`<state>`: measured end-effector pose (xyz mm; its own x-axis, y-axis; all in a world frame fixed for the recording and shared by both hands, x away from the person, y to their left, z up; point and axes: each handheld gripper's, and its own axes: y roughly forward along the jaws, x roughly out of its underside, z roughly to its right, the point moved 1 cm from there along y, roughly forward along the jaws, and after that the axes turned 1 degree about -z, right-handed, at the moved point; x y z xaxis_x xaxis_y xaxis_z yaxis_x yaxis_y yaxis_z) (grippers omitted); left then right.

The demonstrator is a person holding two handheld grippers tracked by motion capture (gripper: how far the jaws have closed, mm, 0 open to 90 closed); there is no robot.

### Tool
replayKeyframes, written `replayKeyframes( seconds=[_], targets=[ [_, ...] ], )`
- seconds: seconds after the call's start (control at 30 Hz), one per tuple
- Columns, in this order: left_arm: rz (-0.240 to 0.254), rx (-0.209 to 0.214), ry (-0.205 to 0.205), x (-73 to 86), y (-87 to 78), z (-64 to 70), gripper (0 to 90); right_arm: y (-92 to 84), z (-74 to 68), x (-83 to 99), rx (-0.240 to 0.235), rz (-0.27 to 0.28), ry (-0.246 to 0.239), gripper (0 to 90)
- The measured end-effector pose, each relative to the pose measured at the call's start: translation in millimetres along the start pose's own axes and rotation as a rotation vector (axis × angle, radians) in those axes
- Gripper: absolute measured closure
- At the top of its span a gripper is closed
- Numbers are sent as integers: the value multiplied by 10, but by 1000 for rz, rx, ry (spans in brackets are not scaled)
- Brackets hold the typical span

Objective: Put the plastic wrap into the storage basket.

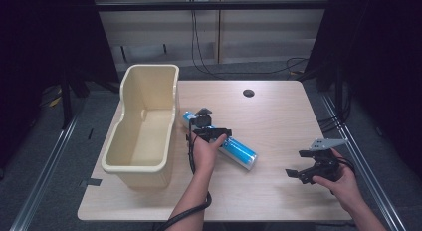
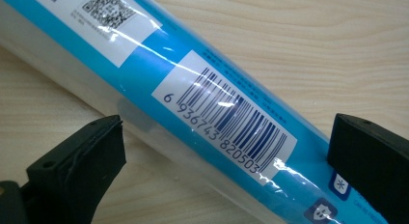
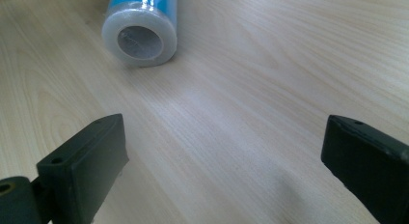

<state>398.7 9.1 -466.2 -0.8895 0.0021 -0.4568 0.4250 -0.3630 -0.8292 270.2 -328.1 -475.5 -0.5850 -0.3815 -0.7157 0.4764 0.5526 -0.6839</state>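
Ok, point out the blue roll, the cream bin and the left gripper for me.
blue roll (image 2: pixel 159 74): left gripper view, on its blue wrapper beside the barcode label.
cream bin (image 1: pixel 112 141): high view, on its left rim.
left gripper (image 1: pixel 211 134): high view, between its jaw tips, over the roll.

A pale wooden table (image 1: pixel 278 111) carries a cream plastic bin (image 1: pixel 144 126), standing just left of the left gripper (image 1: pixel 206 129), and a blue-wrapped roll (image 1: pixel 239 154) lying on its side under that gripper's spread jaws.
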Motion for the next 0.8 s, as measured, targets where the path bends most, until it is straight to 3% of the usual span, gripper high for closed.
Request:
replayKeyframes(
  seconds=[0.1, 0.17, 0.37, 0.5, 0.7, 0.77, 0.8],
  targets=[
    [9, 17, -40, 1, 28, -17, 0, 7, -5, -2, 3, -1, 3, 20],
    [8, 20, -41, 0, 32, -19, 0, 9, -8, -4, 0, -2, 4, 20],
    [-6, 43, -98, -34, 81, -29, 0, 10, -7, -9, 0, 6, 4, 21],
    [-20, 54, -99, -62, 97, -39, 0, 10, -1, -3, -4, 3, 8, 21],
    [-34, 36, -103, -94, 108, -11, 0, 2, 0, -14, -7, 23, 16, 23],
    [-39, 45, -113, -92, 121, -20, 0, -1, -2, -24, -5, 37, 33, 23],
    [-34, 66, -139, -85, 146, -31, 0, -2, -4, -26, -5, 38, 36, 23]
  ],
)
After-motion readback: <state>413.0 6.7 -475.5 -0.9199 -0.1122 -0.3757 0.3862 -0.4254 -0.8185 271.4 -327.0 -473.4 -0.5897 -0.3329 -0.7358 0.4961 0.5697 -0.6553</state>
